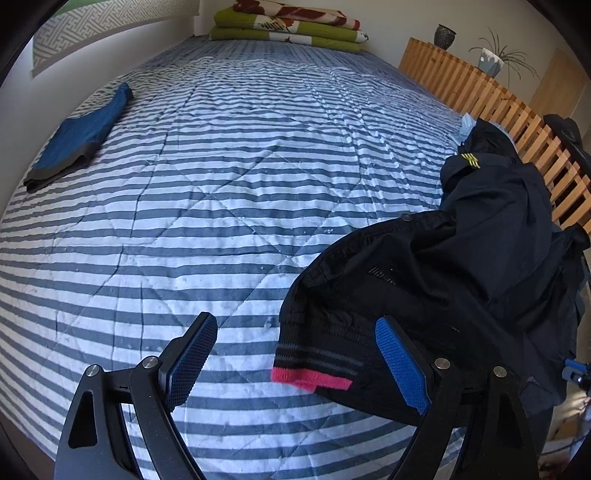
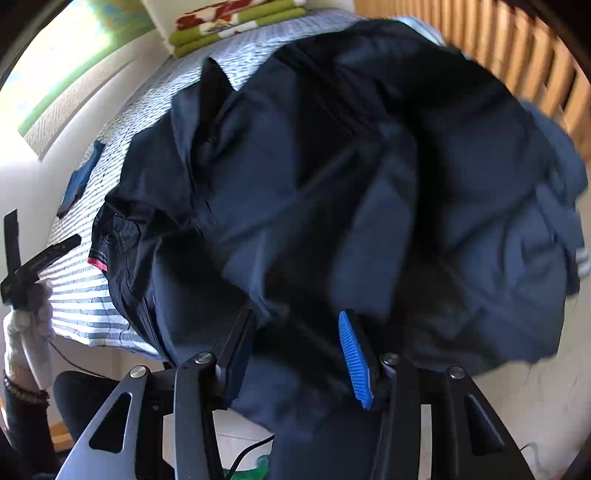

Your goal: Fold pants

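Left tongs (image 1: pixel 295 363) gape over pants (image 1: pixel 461 266) waistband edge; right tongs (image 2: pixel 295 354) released above pants.

Bed quilt (image 1: pixel 221 184) showing blue-grey and white stripes. Pants (image 1: pixel 461 258) showing dark navy, waistband edged pink-red with grey stripes, small yellow mark. Folded garment (image 1: pixel 81 136) showing blue with a grey band. Stacked blankets (image 1: pixel 291 26) showing green, white, red-brown. Fingers (image 1: pixel 400 365) wearing blue ribbed pads. Slatted rail (image 1: pixel 480 92) showing orange wood.
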A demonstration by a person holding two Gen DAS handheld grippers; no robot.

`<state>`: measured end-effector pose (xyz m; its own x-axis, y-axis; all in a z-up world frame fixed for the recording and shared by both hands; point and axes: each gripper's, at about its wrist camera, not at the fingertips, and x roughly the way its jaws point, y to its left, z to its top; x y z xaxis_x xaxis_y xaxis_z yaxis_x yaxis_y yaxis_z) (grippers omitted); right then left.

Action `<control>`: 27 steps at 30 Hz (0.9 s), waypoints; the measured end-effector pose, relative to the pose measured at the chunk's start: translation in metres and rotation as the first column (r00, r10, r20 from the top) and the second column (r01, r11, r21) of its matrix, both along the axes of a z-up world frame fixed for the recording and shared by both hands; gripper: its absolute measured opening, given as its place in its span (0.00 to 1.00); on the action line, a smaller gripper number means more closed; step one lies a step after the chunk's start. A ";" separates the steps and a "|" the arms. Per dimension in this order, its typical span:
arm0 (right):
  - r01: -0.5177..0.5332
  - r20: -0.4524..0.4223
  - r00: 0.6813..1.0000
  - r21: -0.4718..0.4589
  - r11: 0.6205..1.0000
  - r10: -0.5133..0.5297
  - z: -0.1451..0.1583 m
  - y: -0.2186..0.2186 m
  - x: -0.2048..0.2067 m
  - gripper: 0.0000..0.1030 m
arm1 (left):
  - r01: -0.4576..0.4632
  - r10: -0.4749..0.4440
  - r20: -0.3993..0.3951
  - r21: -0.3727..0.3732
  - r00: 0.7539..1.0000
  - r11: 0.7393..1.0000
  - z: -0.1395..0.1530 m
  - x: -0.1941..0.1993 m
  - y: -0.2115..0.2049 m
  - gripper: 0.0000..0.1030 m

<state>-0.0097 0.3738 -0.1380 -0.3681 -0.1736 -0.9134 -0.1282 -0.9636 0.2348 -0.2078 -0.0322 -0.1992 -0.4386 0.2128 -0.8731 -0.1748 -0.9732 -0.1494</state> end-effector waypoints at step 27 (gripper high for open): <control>-0.121 -0.223 0.969 -0.060 0.991 0.104 0.082 -0.033 -0.015 0.02 | -0.086 0.118 -0.079 0.325 0.990 0.942 0.076 0.052 -0.065 0.12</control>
